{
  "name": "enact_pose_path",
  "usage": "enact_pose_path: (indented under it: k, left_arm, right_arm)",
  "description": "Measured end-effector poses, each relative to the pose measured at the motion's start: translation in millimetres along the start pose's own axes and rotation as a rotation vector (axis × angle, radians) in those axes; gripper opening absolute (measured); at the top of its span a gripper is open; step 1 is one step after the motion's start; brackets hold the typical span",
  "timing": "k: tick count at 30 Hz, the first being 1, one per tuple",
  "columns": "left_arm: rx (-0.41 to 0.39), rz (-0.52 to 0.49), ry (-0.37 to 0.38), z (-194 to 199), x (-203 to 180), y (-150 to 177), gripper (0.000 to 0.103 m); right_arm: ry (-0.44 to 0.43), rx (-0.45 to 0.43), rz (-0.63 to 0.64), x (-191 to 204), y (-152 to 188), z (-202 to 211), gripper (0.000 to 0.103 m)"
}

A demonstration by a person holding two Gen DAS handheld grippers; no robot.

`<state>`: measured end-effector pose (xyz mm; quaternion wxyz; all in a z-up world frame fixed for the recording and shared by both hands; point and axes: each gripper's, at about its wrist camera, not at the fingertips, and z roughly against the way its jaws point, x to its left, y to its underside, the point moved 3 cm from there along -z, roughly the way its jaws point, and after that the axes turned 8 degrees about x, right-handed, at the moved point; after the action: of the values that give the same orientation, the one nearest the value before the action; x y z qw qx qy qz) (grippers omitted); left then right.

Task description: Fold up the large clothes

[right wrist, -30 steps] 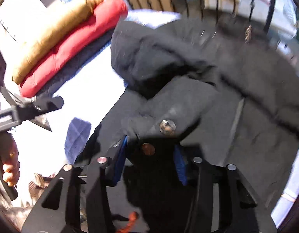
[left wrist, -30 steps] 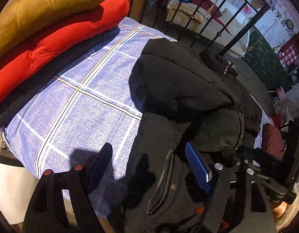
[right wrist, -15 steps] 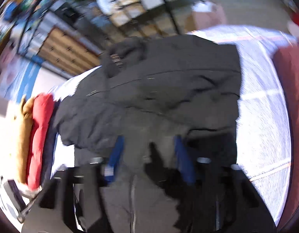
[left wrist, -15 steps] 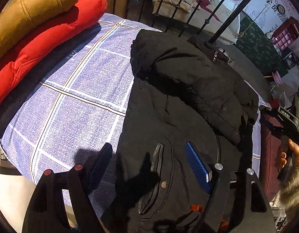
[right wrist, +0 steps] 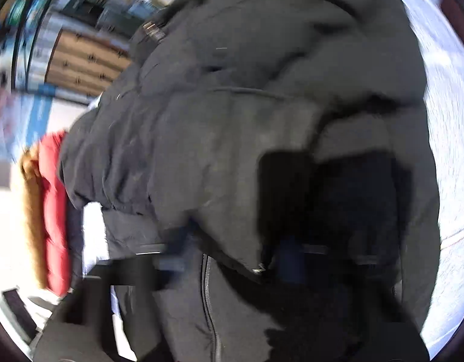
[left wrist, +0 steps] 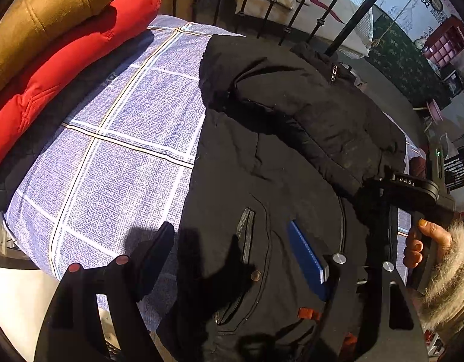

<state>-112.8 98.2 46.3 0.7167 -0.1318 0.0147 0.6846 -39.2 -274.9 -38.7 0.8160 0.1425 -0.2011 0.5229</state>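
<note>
A big puffy black coat (left wrist: 292,138) lies spread out on the bed with the blue checked sheet (left wrist: 117,138). One sleeve (left wrist: 316,111) is folded across its top part. A zipped pocket (left wrist: 246,235) and a round snap button (left wrist: 255,275) show near its bottom.

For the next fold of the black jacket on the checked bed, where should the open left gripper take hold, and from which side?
Best guess: the bottom hem of the black jacket, near its pocket zip. The left gripper hangs above that end with jaws wide and nothing between them. The cloth there lies flat and thin, while the far end is a puffy folded sleeve. Come straight down from the near edge of the bed.
</note>
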Motion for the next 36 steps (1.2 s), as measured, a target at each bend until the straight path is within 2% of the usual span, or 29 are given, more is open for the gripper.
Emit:
enact_pose_path:
  k: [1, 5, 7, 9, 13, 16, 20, 23, 24, 27, 30, 31, 33, 36]
  left_arm:
    - [0.002, 0.004, 0.001, -1.1, 0.1, 0.7, 0.076]
    - [0.014, 0.016, 0.006, -6.3, -1.4, -1.1, 0.076]
    - [0.014, 0.005, 0.006, -6.6, -5.2, -3.4, 0.076]
    - [0.005, -0.014, 0.006, -5.0, -10.5, -6.1, 0.076]
    - [0.002, -0.034, -0.002, -5.4, -15.5, -7.9, 0.076]
    - [0.009, -0.027, -0.007, -9.1, -12.5, -9.0, 0.076]
    - [0.021, -0.015, -0.028, -15.3, -6.7, -15.8, 0.076]
    - [0.016, -0.028, -0.043, -16.4, -9.3, -25.5, 0.076]
    - [0.014, -0.037, -0.05, -17.3, -11.7, -29.2, 0.076]
    - [0.009, -0.085, -0.078, -21.6, -23.1, -40.6, 0.076]
    - [-0.004, -0.147, -0.098, -27.1, -36.7, -52.2, 0.076]
    - [-0.012, -0.171, -0.111, -28.9, -40.4, -56.1, 0.078]
    - [-0.044, -0.237, -0.158, -32.4, -51.1, -66.8, 0.079]
    - [-0.085, -0.339, -0.214, -38.3, -70.8, -90.9, 0.079]
  right_arm:
    - [0.01, -0.007, 0.054, 13.5, -0.5, 3.4, 0.017]
    - [0.022, -0.094, 0.365, 93.0, -3.4, 38.0, 0.014]
    - [-0.004, -0.149, 0.47, 124.4, -8.6, 62.9, 0.013]
    - [0.015, -0.223, 0.522, 138.4, -24.3, 89.1, 0.013]
    - [0.098, -0.276, 0.468, 102.4, -69.5, 115.9, 0.013]
    - [0.161, -0.205, 0.383, 53.2, -92.0, 109.2, 0.013]
    - [0.202, -0.092, 0.272, -5.1, -97.5, 84.3, 0.013]
    - [0.173, -0.061, 0.192, -33.3, -91.5, 69.3, 0.015]
    - [0.165, -0.061, 0.165, -40.8, -92.9, 68.9, 0.019]
    - [0.159, -0.077, 0.066, -51.8, -91.2, 61.1, 0.04]
    - [0.122, -0.096, -0.013, -54.9, -86.7, 62.4, 0.048]
    - [0.132, -0.098, -0.027, -54.4, -83.7, 64.0, 0.054]
    - [0.215, -0.124, -0.037, -51.1, -71.9, 69.8, 0.065]
    - [0.328, -0.196, 0.075, -30.0, -57.7, 79.5, 0.065]
